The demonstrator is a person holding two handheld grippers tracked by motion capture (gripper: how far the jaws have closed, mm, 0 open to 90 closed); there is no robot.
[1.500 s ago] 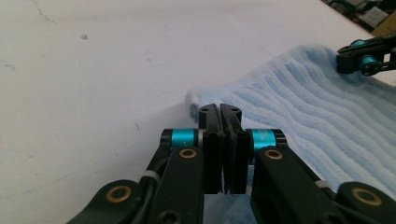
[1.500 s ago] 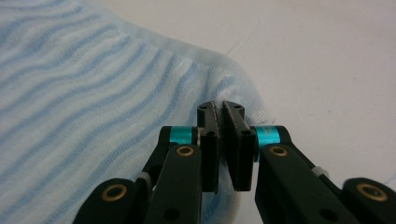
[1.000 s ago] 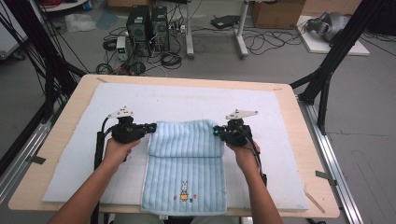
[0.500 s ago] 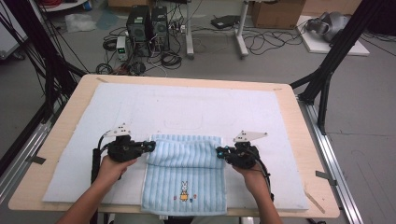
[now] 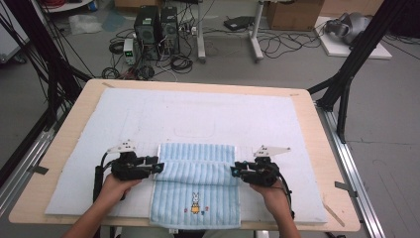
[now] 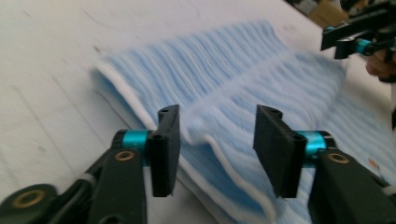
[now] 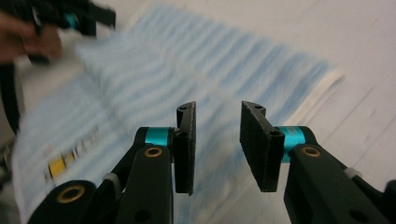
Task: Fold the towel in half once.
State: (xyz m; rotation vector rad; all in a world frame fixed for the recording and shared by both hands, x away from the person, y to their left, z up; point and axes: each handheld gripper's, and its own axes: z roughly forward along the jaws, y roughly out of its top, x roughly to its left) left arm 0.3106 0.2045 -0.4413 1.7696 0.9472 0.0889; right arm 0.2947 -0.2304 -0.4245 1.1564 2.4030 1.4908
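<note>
High view: a light blue striped towel point(image 5: 197, 186) lies on a white mat point(image 5: 198, 119) covering the wooden table point(image 5: 74, 104), toward the near edge and about midway between left and right. Its far part is folded over toward the person, and a small rabbit picture point(image 5: 195, 202) shows on the near part. The left gripper point(image 5: 157, 167) sits at the left end of the fold, the right gripper point(image 5: 234, 171) at the right end, each held by a hand.

In the left gripper view the jaws have just been opening; they stand apart, with the towel's white-edged corner point(image 6: 205, 140) lying loose between them, not pinched. In the right gripper view the jaws have also just been opening and stand narrowly apart over the blurred towel, clamping nothing.
</note>
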